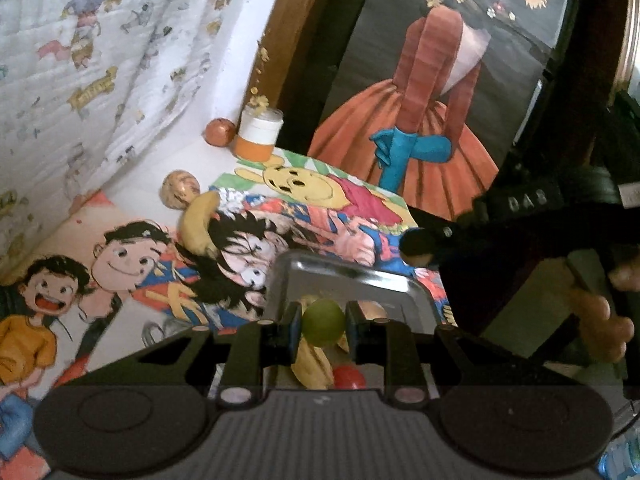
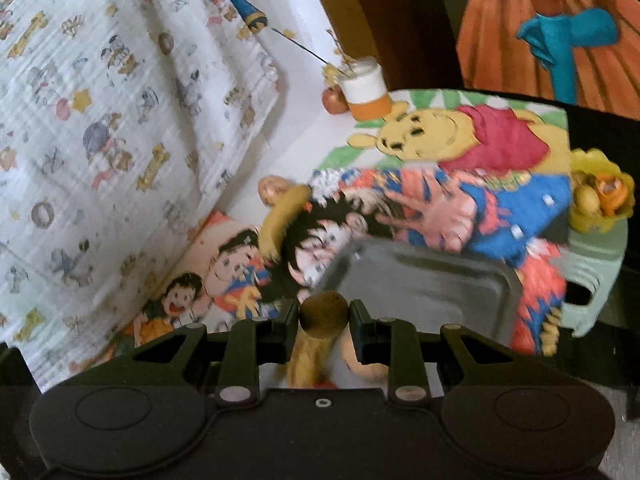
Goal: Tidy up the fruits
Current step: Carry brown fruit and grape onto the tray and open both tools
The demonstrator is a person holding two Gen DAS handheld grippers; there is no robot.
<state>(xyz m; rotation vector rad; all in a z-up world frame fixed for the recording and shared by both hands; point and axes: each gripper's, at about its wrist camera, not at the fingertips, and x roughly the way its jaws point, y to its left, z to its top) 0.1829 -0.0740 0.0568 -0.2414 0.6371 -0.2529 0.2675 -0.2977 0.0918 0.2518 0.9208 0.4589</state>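
left wrist view: we hold our left gripper clamped on a green round fruit above the metal tray, a banana and red fruit beneath; right wrist view: our right gripper clamps a brown round fruit over the same tray; another banana lies on the cartoon mat.

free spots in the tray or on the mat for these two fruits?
The far half of the metal tray is bare. Its near end is crowded: a banana and red fruit lie under the left gripper, which holds a green fruit. The right gripper holds a brown fruit. The cartoon mat beyond the tray is open; another banana lies along its left edge.
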